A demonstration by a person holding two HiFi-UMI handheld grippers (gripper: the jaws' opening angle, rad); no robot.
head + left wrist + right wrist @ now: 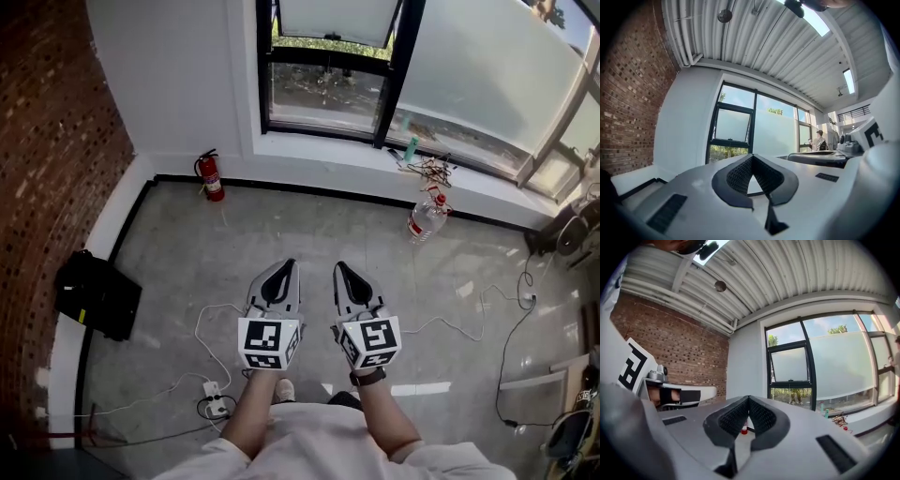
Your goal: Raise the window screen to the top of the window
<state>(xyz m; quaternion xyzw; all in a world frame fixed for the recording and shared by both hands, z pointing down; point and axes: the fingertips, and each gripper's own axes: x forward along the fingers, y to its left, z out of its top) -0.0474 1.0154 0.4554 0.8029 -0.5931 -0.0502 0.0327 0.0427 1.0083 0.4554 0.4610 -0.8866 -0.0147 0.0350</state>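
The black-framed window (328, 89) is in the far wall, well ahead of both grippers. A pale panel (333, 17) fills its upper pane, with a small dark handle at the panel's lower edge; greenery shows through the pane below. The same window appears in the left gripper view (732, 136) and the right gripper view (790, 376). My left gripper (288, 266) and right gripper (340, 268) are held side by side at waist height, pointing level toward the window. Both are shut with nothing between their jaws: the tips meet in the left gripper view (751, 157) and the right gripper view (749, 399).
A red fire extinguisher (211, 176) stands below the window's left side, and a water bottle (427, 217) stands on the floor to the right. Small items and wires (427, 169) lie on the sill. A black bag (97, 292) lies by the brick wall. Power strip (214, 401) and cables cross the floor.
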